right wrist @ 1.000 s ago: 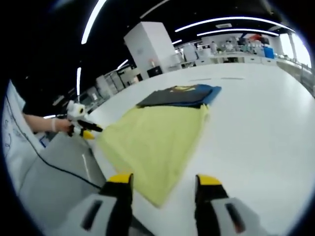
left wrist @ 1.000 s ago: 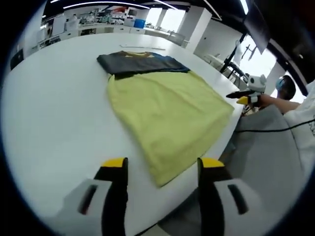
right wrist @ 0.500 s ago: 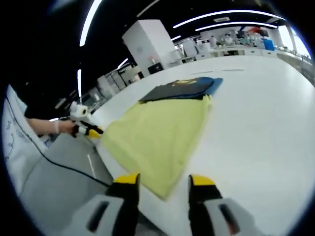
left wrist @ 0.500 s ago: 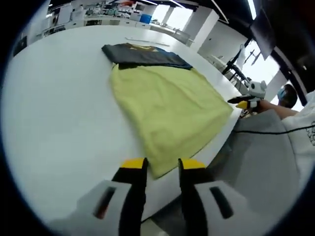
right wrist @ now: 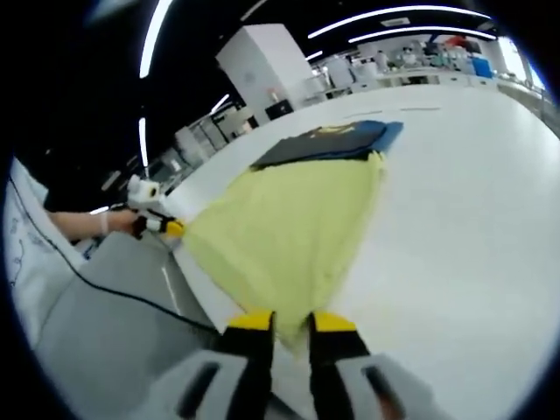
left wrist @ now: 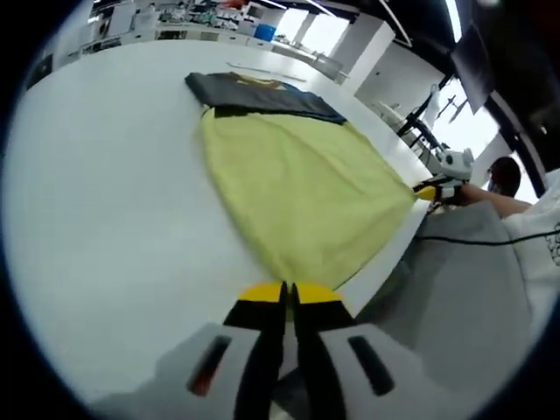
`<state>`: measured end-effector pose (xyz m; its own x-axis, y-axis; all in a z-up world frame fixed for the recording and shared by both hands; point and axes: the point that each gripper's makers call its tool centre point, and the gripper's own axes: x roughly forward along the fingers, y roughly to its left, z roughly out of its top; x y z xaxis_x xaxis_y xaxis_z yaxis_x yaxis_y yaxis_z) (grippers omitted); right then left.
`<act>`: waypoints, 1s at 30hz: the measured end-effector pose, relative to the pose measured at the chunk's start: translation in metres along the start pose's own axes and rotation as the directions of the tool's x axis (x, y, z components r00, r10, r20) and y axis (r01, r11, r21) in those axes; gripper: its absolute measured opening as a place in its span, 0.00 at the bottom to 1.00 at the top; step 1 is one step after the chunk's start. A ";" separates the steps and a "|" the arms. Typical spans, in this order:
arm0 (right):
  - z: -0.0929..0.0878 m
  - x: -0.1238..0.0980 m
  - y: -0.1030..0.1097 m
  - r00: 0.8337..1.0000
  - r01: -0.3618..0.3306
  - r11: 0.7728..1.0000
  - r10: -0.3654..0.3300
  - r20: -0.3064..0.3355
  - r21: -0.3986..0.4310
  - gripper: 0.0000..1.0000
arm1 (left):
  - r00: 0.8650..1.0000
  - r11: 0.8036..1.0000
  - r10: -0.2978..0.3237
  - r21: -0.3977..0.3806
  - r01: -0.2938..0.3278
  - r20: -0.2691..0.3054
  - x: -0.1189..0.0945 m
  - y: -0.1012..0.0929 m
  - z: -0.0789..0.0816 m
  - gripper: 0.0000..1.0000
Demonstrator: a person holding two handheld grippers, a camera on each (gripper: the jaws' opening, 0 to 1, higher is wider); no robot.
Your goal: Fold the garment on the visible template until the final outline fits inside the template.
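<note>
Left gripper view: we see the left gripper [left wrist: 288, 293] with its yellow-tipped jaws pressed together on the near corner of the pale yellow fabric garment [left wrist: 297, 179], which lies spread flat on the white round-edged table [left wrist: 105, 192]; beyond the garment's far edge, touching it, lies a dark folded cloth with a blue layer [left wrist: 258, 94]. At the right, a person's hand holds the right gripper [left wrist: 426, 191] at the garment's other near corner by the table edge. Right gripper view: we see the right gripper [right wrist: 292, 325], its jaws drawn close on a near corner of the yellow garment [right wrist: 293, 223], while the left gripper [right wrist: 168, 227] meets the opposite corner; whether anything lies beneath the garment we cannot tell
</note>
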<state>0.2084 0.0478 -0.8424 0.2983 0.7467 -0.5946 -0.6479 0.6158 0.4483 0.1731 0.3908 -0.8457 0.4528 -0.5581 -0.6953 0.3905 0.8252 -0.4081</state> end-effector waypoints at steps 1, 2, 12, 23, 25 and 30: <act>0.000 0.000 0.001 1.000 0.000 1.000 0.000 -0.002 0.004 0.00 | 1.000 1.000 -0.007 0.004 0.007 0.005 -0.001 0.000 0.001 0.00; 0.001 -0.001 0.002 1.000 0.005 1.000 -0.005 -0.001 0.009 0.00 | 1.000 1.000 -0.014 0.011 0.014 0.005 -0.002 -0.002 0.001 0.00; 0.009 -0.021 0.013 0.999 -0.029 0.998 0.028 0.029 0.050 0.00 | 0.996 0.996 -0.078 -0.027 0.079 0.030 -0.021 -0.020 0.006 0.00; 0.001 -0.060 0.035 0.998 -0.064 0.976 0.061 0.017 0.210 0.00 | 0.962 0.962 -0.272 -0.029 0.273 0.015 -0.048 -0.078 -0.002 0.00; 0.001 -0.064 0.037 0.997 -0.077 0.967 0.075 0.017 0.244 0.00 | 0.960 0.959 -0.279 -0.046 0.280 0.030 -0.050 -0.080 0.001 0.00; 0.021 -0.066 0.035 0.994 -0.100 0.955 0.086 0.060 0.278 0.00 | 0.941 0.937 -0.287 -0.150 0.315 0.179 -0.059 -0.082 0.037 0.00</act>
<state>0.1810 0.0256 -0.7734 0.2831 0.8109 -0.5121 -0.4542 0.5836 0.6732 0.1442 0.3531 -0.7495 0.4571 -0.7778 -0.4314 0.3880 0.6108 -0.6902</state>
